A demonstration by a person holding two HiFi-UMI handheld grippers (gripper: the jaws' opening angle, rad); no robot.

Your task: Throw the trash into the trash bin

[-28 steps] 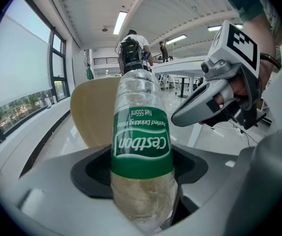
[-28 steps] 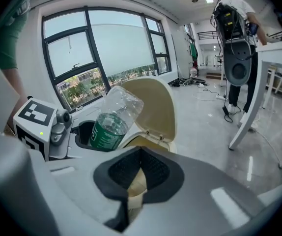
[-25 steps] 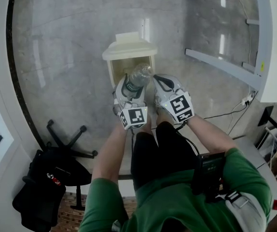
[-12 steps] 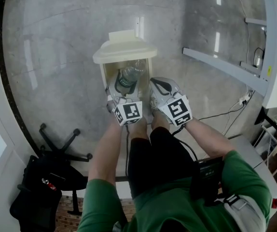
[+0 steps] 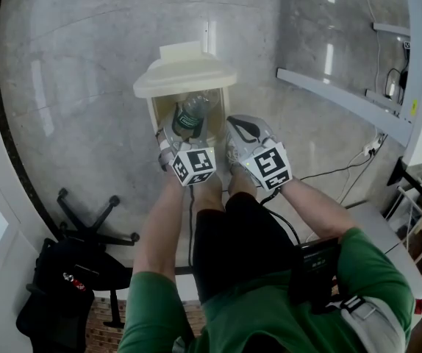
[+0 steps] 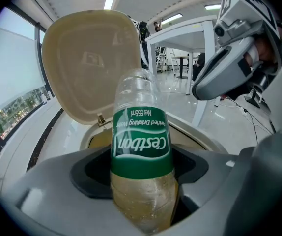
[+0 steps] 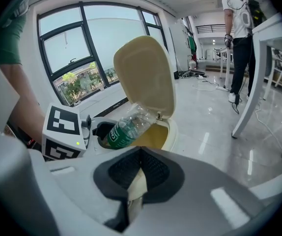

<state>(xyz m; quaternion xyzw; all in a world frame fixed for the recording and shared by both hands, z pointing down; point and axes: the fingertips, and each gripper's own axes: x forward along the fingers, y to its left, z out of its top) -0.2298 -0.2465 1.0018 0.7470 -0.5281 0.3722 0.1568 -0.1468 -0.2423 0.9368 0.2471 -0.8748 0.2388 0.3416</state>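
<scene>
Bottle [image 6: 141, 132] hangs pinched in the left gripper [image 6: 142, 193] directly over the open bin [image 5: 185, 76], poised for dropping, while the right gripper [image 7: 131, 198] waits alongside, clamping a pale scrap [image 7: 137, 182].

Buried bottle end, unclear strip
The near end of the bottle [image 6: 141, 132] is lying buried between the jaws of the left gripper [image 6: 141, 177]; the pale strip [image 7: 136, 189] pinched in the right gripper [image 7: 140, 170] is showing too little to identify.
</scene>
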